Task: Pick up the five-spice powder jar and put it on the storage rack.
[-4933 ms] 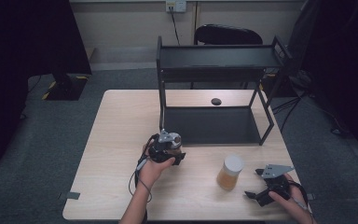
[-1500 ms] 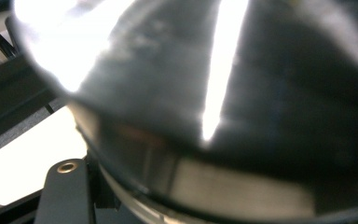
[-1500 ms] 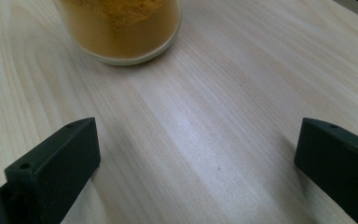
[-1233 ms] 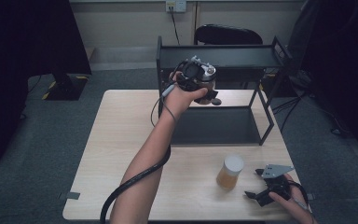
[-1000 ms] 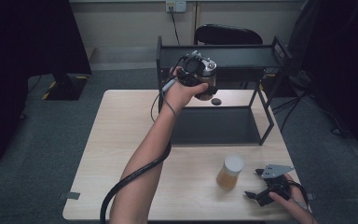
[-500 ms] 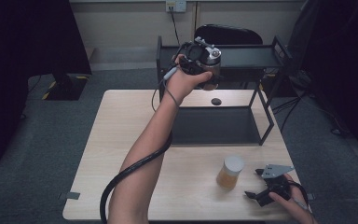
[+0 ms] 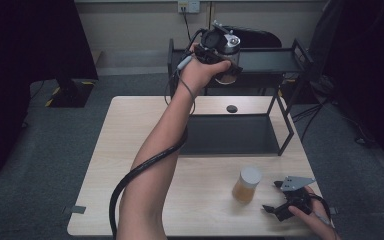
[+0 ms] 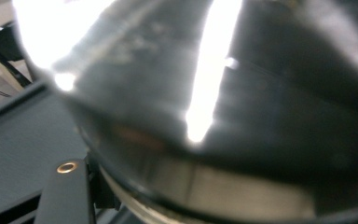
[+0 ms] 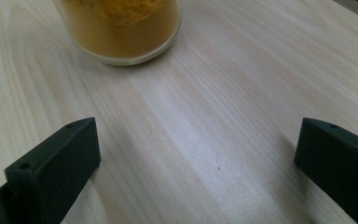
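Your left gripper (image 7: pixel 223 59) clamps a dark jar (image 7: pixel 228 75) just above the black shelf (image 7: pixel 265 60). Your right gripper (image 7: pixel 280 197), jaws spread wide, rests well in front of that shelf, beside the yellow jar (image 7: pixel 246 185).

A pale wooden counter (image 7: pixel 145 125) takes up the middle of the high view, standing on grey carpeted floor (image 7: pixel 40 150). A black metal shelf rack (image 7: pixel 285 120) stands on its far right part, its dark bottom board (image 7: pixel 230 135) lying flat on the wood. A small dark round thing (image 7: pixel 232 108) lies by the far edge, behind that board. Toward the lower right, a jar of amber contents with a white lid (image 7: pixel 247 184) stands upright on the counter.
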The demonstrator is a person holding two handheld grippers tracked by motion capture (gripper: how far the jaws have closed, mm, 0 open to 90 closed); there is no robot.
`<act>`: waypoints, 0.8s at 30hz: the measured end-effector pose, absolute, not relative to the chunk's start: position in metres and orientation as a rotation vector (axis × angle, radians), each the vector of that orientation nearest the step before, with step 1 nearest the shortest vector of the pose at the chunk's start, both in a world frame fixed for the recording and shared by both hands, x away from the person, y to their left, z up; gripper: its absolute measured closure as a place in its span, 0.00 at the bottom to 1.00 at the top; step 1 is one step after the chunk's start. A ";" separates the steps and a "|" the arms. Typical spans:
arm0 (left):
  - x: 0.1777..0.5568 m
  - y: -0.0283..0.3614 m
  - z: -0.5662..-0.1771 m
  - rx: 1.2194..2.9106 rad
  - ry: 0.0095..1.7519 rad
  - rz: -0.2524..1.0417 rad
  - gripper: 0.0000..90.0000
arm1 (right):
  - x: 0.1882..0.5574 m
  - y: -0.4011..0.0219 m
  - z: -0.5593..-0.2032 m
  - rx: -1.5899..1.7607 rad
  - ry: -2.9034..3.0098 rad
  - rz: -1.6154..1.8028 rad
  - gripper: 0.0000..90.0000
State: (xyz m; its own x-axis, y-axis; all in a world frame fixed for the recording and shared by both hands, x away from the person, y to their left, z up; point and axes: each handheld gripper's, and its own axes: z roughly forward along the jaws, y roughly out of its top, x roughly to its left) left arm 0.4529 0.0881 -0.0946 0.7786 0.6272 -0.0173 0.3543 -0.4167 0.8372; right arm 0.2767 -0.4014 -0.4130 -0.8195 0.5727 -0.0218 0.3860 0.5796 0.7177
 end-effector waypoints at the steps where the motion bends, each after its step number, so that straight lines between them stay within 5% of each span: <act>1: 0.455 0.087 -0.093 2.046 0.740 0.378 0.34 | 0.277 -0.401 -0.413 0.793 2.561 1.073 0.00; 24: 0.496 0.085 -0.087 2.044 0.817 0.440 0.34 | 0.277 -0.401 -0.413 0.793 2.561 1.073 0.00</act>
